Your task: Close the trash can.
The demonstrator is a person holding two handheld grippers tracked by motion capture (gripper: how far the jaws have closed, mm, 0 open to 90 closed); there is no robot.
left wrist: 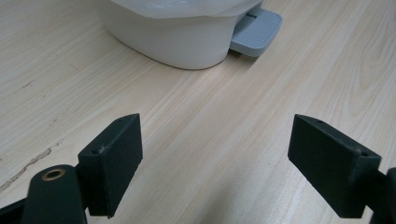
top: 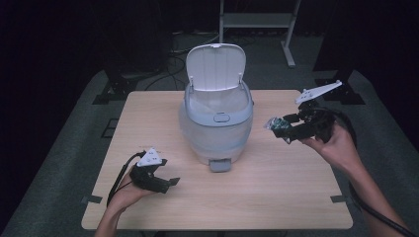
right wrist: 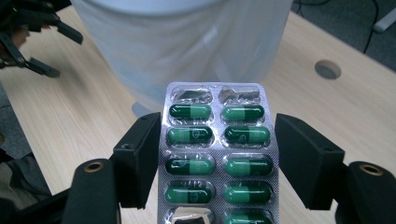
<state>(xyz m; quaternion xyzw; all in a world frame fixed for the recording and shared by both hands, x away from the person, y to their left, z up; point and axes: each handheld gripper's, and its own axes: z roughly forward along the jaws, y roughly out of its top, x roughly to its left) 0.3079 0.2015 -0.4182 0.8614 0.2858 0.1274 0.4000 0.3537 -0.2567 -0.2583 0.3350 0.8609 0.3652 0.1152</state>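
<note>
At the table's (top: 276,197) middle stands a white pedal bin (top: 216,126) with its lid (top: 216,66) flipped up and a pale liner inside, mouth open to whatever is meant to drop in. To its right, the right gripper (top: 281,129) is held up off the table at about rim height, just beside the bin, carrying a blister pack (right wrist: 218,154) of green capsules. The right gripper view shows the pack lying lengthwise between the jaws, which sit close on its two long edges; it looks pinched, though the contact itself is hard to make out, and a gap shows on the right side. Two top pockets are already burst and empty. Holding it that high and close suggests it is bound for the open bin. The left gripper (top: 170,182) rests low near the table's front left, well apart from the bin, its jaws spread wide with nothing between them, likely just parked out of the way. The pedal (left wrist: 256,31) pokes out toward it. The pack's lower end is cut off, and the bin's inside is hidden.
</note>
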